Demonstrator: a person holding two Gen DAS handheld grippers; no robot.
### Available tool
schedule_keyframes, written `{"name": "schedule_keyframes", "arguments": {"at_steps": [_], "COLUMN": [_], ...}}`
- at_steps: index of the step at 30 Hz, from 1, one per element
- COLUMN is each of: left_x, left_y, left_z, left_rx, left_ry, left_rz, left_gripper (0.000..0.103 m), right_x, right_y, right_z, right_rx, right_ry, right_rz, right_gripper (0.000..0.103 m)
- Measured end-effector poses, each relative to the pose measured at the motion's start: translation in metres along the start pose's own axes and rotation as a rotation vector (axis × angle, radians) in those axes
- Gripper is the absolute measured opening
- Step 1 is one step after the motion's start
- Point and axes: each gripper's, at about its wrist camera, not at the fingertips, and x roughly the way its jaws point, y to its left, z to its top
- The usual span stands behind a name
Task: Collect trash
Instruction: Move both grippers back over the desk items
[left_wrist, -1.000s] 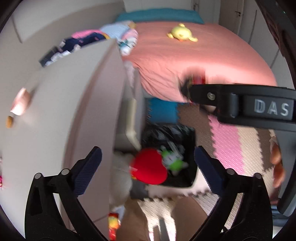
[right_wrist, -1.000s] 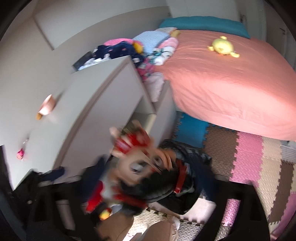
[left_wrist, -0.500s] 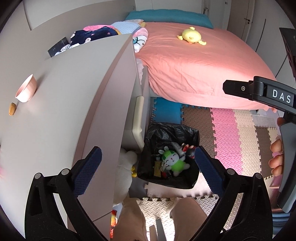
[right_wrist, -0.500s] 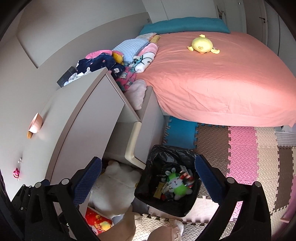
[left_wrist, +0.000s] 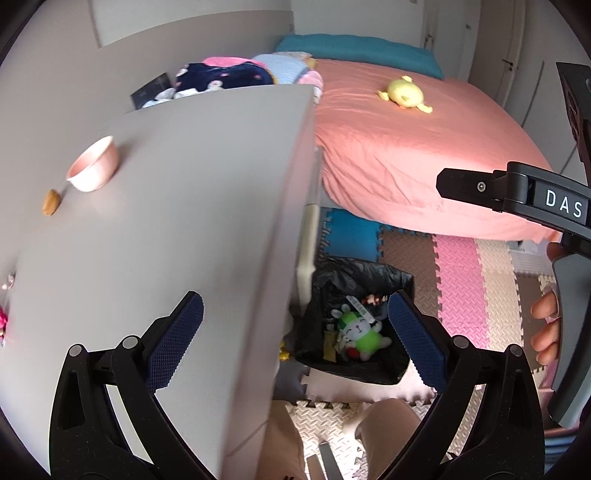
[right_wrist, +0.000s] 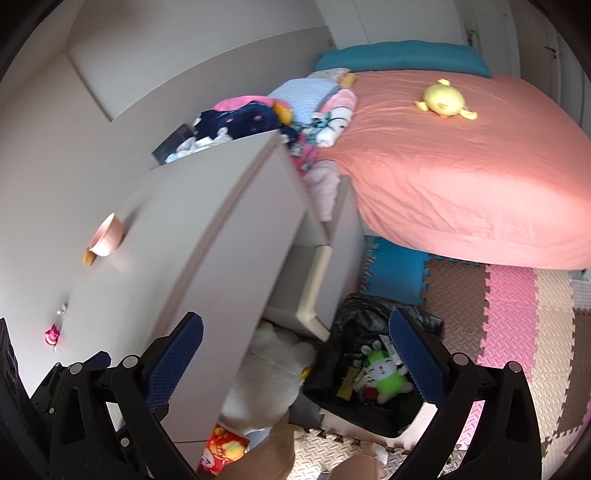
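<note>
A black-bagged trash bin (left_wrist: 400, 280) stands on the floor beside the desk, with a green bunny toy (left_wrist: 364, 334) and other scraps inside; it also shows in the right wrist view (right_wrist: 351, 310). My left gripper (left_wrist: 295, 339) is open and empty, high above the desk's edge and the bin. My right gripper (right_wrist: 295, 363) is open and empty, above the bin; its body shows at the right of the left wrist view (left_wrist: 517, 192). On the grey desk (left_wrist: 177, 206) lie a small orange scrap (left_wrist: 51, 202) and a small pink item (right_wrist: 51, 334).
A pink bowl (left_wrist: 94, 164) sits on the desk by the orange scrap. A bed (left_wrist: 406, 140) with a salmon sheet and a yellow plush (left_wrist: 404, 95) fills the back. A white plush (right_wrist: 269, 373) lies under the desk. Foam mats (left_wrist: 461, 277) cover the floor.
A second ago my right gripper held a red and black toy over the bin; it let go and the toy is now in the bin. Both grippers have shifted left toward the desk.
</note>
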Motion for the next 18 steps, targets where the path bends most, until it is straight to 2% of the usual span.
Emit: {"name": "schedule_keyframes", "arguments": {"at_steps": [12, 18], "left_x": [-0.022, -0.033], "left_y": [0.106, 0.172], "left_z": [-0.027, -0.046], "left_rx": [-0.167, -0.318], "left_ry": [-0.026, -0.028], "left_rz": [0.095, 0.169], "left_gripper": [0.097, 0.097], "right_x": [0.036, 0.056], "right_y": [0.116, 0.175], "right_z": [0.002, -0.001], "right_rx": [-0.152, -0.220], "right_ry": [0.078, 0.094], "right_rz": [0.088, 0.129], "right_gripper": [0.100, 0.100]}}
